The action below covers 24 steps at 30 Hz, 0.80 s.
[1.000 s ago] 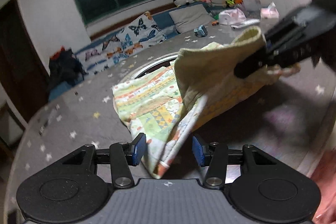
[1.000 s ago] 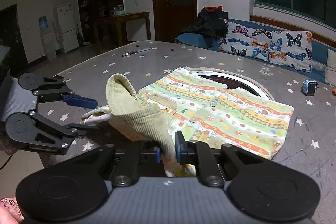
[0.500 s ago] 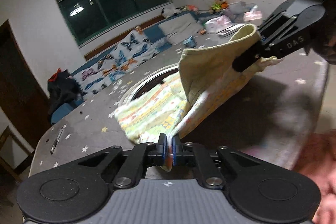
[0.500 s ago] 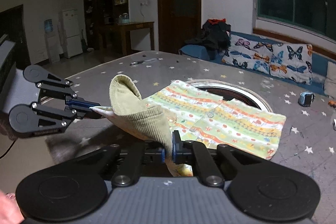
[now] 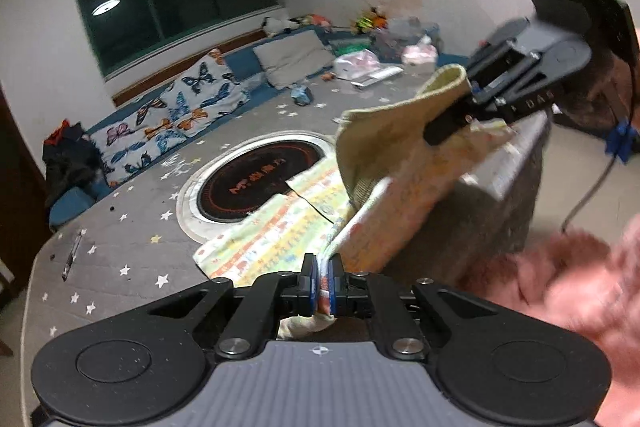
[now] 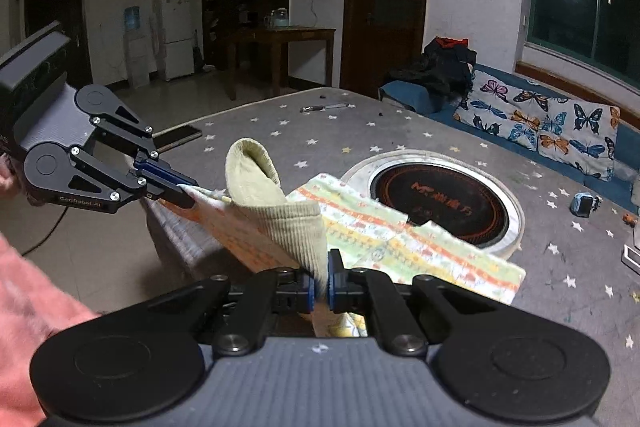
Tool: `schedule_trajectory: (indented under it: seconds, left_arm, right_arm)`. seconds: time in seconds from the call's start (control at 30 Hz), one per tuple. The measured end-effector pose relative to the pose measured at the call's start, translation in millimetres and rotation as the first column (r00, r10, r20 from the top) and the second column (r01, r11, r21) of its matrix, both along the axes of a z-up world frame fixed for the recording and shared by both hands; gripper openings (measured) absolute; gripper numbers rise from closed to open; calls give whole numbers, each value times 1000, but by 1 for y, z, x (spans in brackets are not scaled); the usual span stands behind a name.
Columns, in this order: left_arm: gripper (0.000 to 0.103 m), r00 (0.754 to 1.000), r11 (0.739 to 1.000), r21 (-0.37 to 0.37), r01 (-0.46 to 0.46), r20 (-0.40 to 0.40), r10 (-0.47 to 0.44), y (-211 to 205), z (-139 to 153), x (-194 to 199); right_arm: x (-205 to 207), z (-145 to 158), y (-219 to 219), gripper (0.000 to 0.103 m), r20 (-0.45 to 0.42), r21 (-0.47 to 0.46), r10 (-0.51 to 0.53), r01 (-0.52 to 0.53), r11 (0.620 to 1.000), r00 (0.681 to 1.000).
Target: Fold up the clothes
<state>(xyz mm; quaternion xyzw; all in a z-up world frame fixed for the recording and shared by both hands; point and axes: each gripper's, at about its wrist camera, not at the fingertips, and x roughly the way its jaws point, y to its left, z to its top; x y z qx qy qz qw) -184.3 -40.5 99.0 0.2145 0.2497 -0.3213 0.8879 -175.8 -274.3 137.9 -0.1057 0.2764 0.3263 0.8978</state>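
Dim room light falls on a grey star-printed counter (image 6: pixel 400 131) with a round black inset ringed in white (image 6: pixel 444 201) near its middle, and a bench of butterfly-patterned cushions (image 6: pixel 548 125) runs along the wall under a dark window. A pale green and yellow printed child's shirt with a ribbed yellow collar (image 6: pixel 360 227) lies partly on the counter just beside the round inset, its near edge lifted off the surface. The left gripper (image 5: pixel 323 281) is clenched on one corner of that lifted edge, and the right gripper (image 6: pixel 320 283) is clamped on the ribbed collar part, so the cloth hangs stretched between them. A fuzzy pink sleeve (image 5: pixel 580 287) shows at the frame edge, blurred, apparently the person's arm.
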Motion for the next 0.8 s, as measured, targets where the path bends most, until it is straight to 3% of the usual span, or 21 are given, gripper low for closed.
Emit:
schedule_trajectory:
  seconds: [0.17, 0.4, 0.6, 0.8]
  left_arm:
    - [6, 999, 997, -64, -43, -26, 41, 5, 3, 49]
    - [6, 988, 989, -79, -126, -97, 118, 0, -12, 136]
    - [6, 944, 965, -75, -251, -242, 226, 1, -49, 203]
    - [10, 911, 946, -85, -314, -306, 275, 7, -68, 222]
  right_arm:
    - [49, 5, 0, 5, -7, 2, -11, 11, 1000, 1000]
    - [138, -9, 11, 5, -39, -41, -50, 48, 998, 998]
    - [198, -49, 22, 6, -106, -33, -116, 113, 993, 988]
    - [218, -78, 11, 13, -151, -1, -216, 218, 976, 965]
